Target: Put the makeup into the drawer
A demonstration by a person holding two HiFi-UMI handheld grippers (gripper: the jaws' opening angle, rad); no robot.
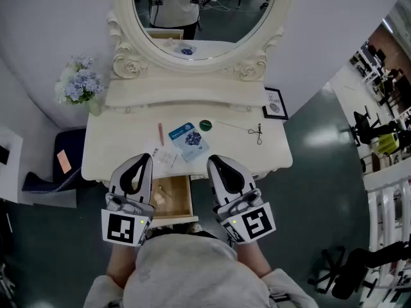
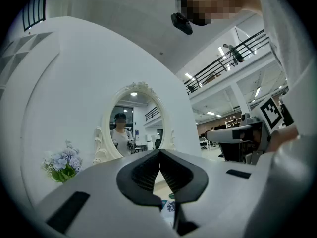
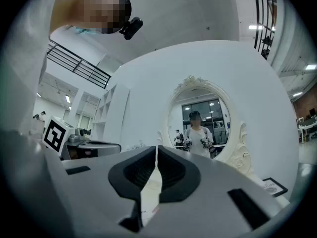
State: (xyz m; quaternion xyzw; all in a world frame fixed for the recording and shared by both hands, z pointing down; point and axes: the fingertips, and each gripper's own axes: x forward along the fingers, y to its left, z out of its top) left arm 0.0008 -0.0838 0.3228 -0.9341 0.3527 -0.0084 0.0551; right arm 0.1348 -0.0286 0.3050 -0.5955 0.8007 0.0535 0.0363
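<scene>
the white tabletop (image 1: pixel 115 140) of the dressing table fills the middle of the head view, with its oval mirror (image 1: pixel 218 24) rising behind. below its front edge a wooden drawer (image 1: pixel 178 196) stands open, so whatever is lifted from the top has only a short way to drop; something pale lies inside it, too dim to name.

the left claw (image 1: pixel 146 160) and right claw (image 1: pixel 213 163) hang either side of that drawer, close to the person's body, tips aimed at the tabletop. each one's own view shows the jaws closed tip to tip with nothing between them, which reads as a resting stance ahead of a reach.

the makeup is all on the tabletop, none gripped: a blue packet (image 1: pixel 188 138) just behind the drawer, white packets (image 1: pixel 164 157) at the left claw's tips, a pink stick (image 1: pixel 160 133) beside them, a small green pot (image 1: pixel 205 125) and a thin metal tool (image 1: pixel 258 132) farther right. the blue packet looks the nearest first pick.
</scene>
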